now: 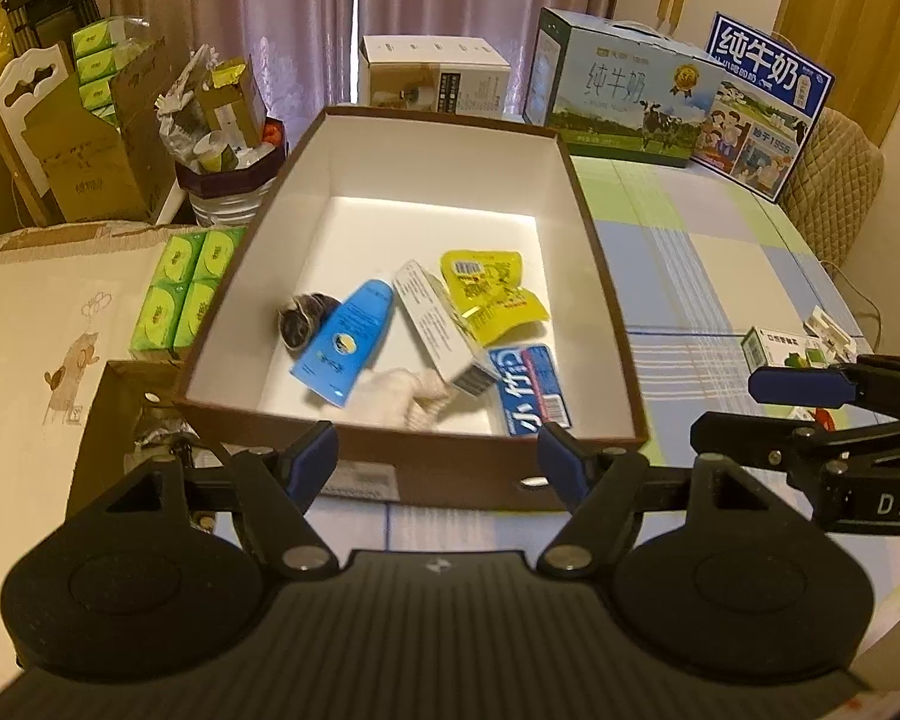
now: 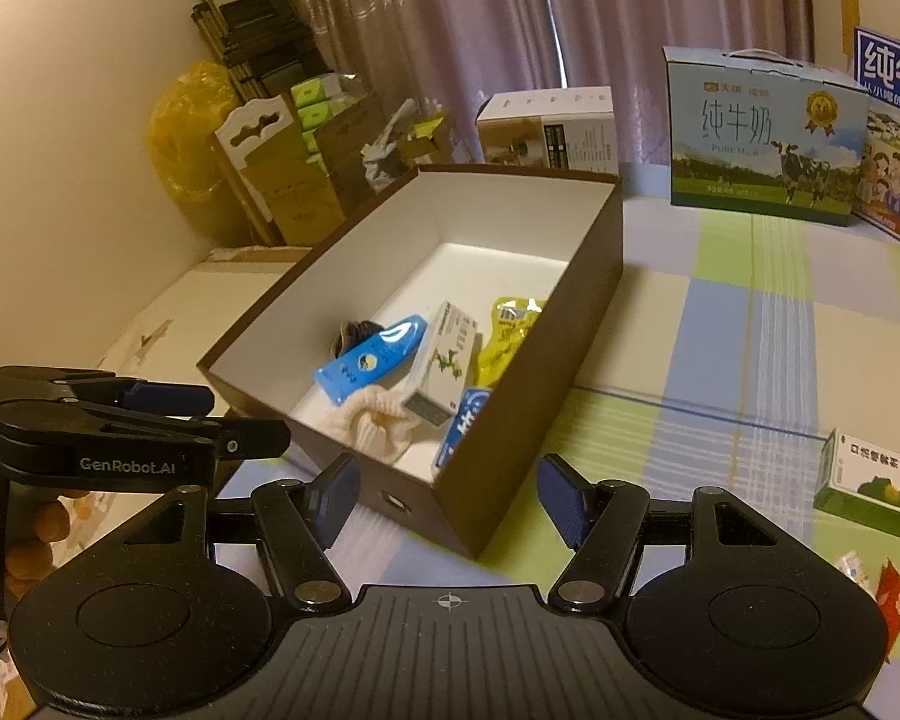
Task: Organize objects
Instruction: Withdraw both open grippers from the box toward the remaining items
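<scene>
While both claws hover empty with jaws apart at the near rim of the brown box [image 1: 600, 276], left claw [image 1: 438, 456] and right claw [image 2: 447, 495], its far half lies bare, and the green carton [image 2: 876, 495] waits right on the desk [image 2: 750, 360].

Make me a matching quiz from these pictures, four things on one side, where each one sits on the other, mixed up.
Things:
1. blue tube
2. yellow pouch
3. green medicine box
4. milk carton

Places:
A. on the tablecloth, right of the brown box
B. at the table's far edge, by the curtain
C. inside the brown box, against the dark bundle
D. inside the brown box, near its right wall

Pairs: 1-C, 2-D, 3-A, 4-B
</scene>
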`<control>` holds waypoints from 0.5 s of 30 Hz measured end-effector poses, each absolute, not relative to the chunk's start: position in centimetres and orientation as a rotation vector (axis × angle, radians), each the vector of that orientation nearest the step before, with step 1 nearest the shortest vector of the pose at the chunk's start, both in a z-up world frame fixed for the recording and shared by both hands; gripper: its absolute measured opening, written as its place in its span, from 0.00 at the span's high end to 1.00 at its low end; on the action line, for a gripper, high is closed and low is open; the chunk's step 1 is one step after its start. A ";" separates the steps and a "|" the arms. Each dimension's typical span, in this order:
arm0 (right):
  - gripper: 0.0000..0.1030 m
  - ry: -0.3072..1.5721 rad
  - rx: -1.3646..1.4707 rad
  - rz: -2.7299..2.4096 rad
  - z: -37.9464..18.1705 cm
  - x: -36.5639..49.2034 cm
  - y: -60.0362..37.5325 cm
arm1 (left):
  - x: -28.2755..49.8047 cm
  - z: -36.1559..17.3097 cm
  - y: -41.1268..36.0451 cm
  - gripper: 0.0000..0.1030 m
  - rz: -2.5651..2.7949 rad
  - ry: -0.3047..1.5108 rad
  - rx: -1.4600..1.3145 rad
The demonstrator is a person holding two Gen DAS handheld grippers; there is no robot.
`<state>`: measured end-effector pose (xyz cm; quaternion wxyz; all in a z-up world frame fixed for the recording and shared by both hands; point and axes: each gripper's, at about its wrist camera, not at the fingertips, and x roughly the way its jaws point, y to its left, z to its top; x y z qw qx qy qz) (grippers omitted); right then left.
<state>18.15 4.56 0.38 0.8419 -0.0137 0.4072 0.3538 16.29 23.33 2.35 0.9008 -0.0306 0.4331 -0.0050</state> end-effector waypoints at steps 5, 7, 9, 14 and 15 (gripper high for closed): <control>0.39 0.881 -0.025 0.763 0.0 18.1 2.3 | 15.7 1.9 21.2 0.31 -0.003 0.915 -0.068; 0.39 0.891 -0.024 0.763 -0.2 18.1 1.4 | 15.6 1.7 20.2 0.31 -0.004 0.924 -0.069; 0.39 0.898 -0.024 0.765 -0.3 18.1 0.4 | 15.4 1.6 19.3 0.30 -0.005 0.931 -0.071; 0.39 0.906 -0.022 0.768 -0.5 18.1 -1.9 | 15.1 1.0 16.9 0.30 -0.010 0.951 -0.072; 0.39 0.908 -0.021 0.768 -0.5 18.1 -2.3 | 15.1 0.9 16.5 0.30 -0.011 0.954 -0.072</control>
